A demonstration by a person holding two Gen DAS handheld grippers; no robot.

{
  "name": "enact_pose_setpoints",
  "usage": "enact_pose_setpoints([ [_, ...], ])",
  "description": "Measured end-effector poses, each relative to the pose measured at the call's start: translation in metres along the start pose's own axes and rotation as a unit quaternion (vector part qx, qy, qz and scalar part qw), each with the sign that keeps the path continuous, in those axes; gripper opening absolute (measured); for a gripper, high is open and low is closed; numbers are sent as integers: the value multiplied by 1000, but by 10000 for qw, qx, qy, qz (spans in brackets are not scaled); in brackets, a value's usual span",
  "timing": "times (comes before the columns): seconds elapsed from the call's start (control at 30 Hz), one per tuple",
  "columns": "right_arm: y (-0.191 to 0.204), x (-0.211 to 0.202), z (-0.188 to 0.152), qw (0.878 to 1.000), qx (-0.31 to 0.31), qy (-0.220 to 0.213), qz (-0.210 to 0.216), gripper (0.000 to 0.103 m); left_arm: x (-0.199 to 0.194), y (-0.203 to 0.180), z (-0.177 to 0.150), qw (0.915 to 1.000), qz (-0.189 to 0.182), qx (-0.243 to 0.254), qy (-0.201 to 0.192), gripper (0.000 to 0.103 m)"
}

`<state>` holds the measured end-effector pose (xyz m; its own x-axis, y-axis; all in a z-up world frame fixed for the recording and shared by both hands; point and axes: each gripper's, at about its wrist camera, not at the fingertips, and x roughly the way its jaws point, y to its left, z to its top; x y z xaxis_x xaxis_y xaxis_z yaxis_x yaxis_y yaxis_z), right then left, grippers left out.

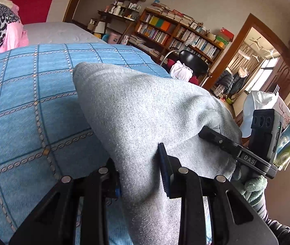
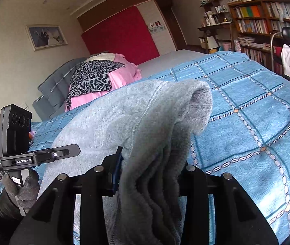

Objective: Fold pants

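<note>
Both tongs (image 1: 140, 175) (image 2: 151, 171) pinch gray pants (image 1: 140, 106), bunched upward.

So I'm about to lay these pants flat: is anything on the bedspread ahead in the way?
Nothing visible: the blue bedspread ahead of the grey pants is bare; the pink clothes pile sits off at its far end.

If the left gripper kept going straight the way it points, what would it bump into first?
The left gripper is already clamped on the gray pants, so their cloth comes first; beyond them, probably the blue bedspread.
</note>
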<state>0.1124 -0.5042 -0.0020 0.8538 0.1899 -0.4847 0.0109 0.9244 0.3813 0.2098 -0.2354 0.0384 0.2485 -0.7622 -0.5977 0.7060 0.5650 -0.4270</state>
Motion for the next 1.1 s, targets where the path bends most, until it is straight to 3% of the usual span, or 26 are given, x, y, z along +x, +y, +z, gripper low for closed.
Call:
enact_pose_setpoints([
  [0.3,-85,23,38,9986,64,-85,-520,39,101,-10,53,9995,-133,269,97,29],
  [0.6,-145,61,39,9953,492,242,-795,39,173,6,63,9990,-172,102,397,30],
  [0.8,-155,63,30,9948,658,246,-736,47,185,22,45,9991,-61,70,419,51],
  [0.87,-153,60,28,9945,682,194,-773,52,185,26,42,9992,96,7,391,66],
  [0.97,-152,45,23,9925,772,-48,-948,61,177,26,38,9990,221,-24,379,66],
  [1.1,-146,20,13,9878,891,-339,-1234,61,151,16,22,9975,610,185,309,68],
])
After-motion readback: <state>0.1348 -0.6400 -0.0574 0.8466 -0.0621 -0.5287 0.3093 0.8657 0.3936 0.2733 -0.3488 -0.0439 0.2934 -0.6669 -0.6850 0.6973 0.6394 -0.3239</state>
